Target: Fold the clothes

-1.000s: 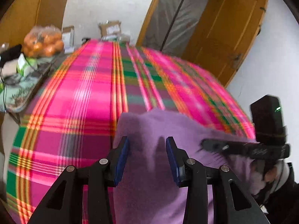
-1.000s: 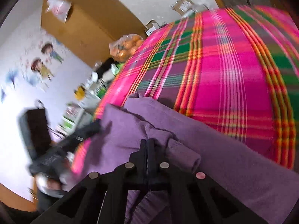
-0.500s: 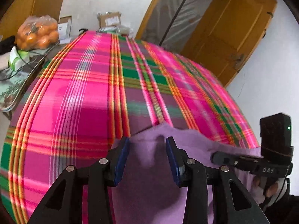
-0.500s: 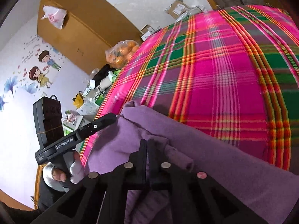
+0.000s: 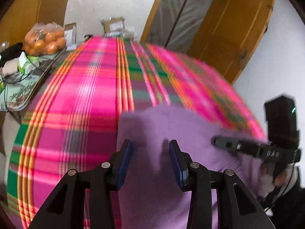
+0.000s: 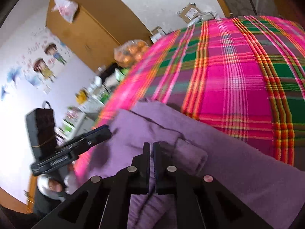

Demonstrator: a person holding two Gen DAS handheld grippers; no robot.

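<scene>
Garment (image 5: 171, 133), purple, lies bunched on the plaid sheet (image 5: 80, 99), right under and ahead of both your claws. Your left claw (image 5: 150, 148) is spread wide, blue pads (image 5: 124, 158) apart, nothing between them; purple cloth sits below the gap, contact unclear. Sheet stretches ahead and to its left. Your right claw (image 6: 151, 148) has its jaws pressed almost together, only a thin slit left, and purple fabric bunches up around and behind the tips; it looks pinched on the garment. A rolled fold (image 6: 190, 156) sits just right of those tips. More purple runs off to the right, along the sheet's near side. From the right wrist view your left claw (image 6: 103, 131) shows off to the left, at the garment's edge. From the left wrist view your right claw (image 5: 217, 141) comes in from the right, over the cloth. Left view is motion-blurred. Bag of oranges (image 5: 44, 40) far ahead-left on a side table (image 5: 21, 95), door (image 5: 234, 30) ahead-right.
</scene>
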